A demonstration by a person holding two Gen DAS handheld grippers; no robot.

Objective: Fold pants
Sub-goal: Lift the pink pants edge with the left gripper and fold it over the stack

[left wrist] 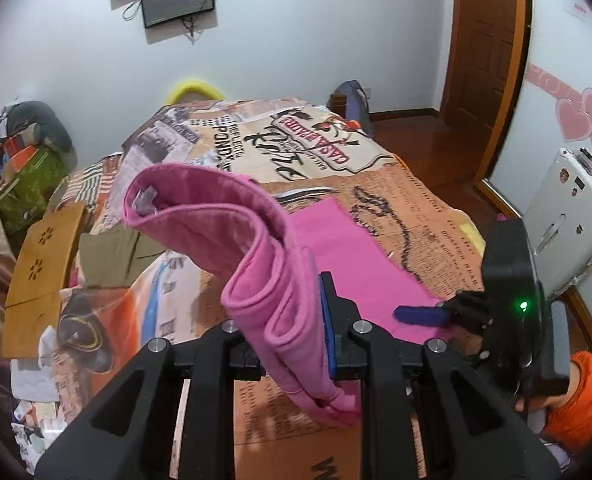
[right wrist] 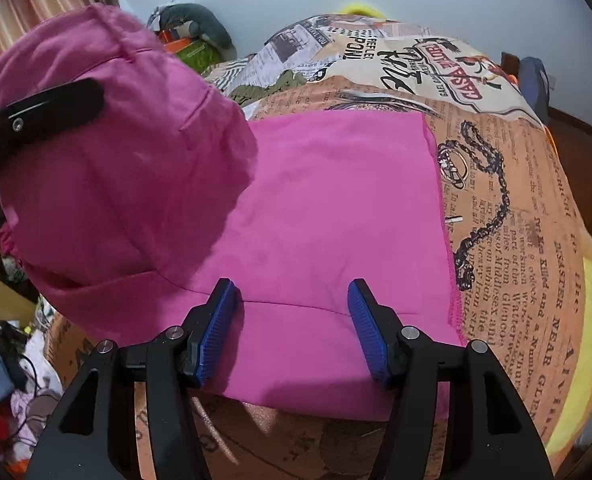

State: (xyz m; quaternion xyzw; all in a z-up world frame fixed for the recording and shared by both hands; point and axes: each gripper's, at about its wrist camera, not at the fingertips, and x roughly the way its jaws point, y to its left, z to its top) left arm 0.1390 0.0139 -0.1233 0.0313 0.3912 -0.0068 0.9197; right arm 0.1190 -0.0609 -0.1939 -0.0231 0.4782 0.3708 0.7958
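The pink pants [right wrist: 328, 208] lie partly flat on the bed's printed cover. My left gripper [left wrist: 296, 320] is shut on the waistband end of the pants [left wrist: 272, 280] and holds it lifted above the bed, so the fabric arches up and hangs. In the right wrist view this lifted part [right wrist: 108, 168] bulges at the left with a left finger [right wrist: 48, 108] against it. My right gripper [right wrist: 292, 328] is open and empty, low over the flat pink fabric near its front edge; it also shows in the left wrist view [left wrist: 424, 316].
The bed cover [left wrist: 416, 200] has a newspaper print. An olive garment [left wrist: 116, 252] lies at the bed's left. A wooden board [left wrist: 44, 272] and cluttered boxes [left wrist: 24, 176] stand left of the bed. A white case [left wrist: 568, 216] is at the right, near the door [left wrist: 484, 40].
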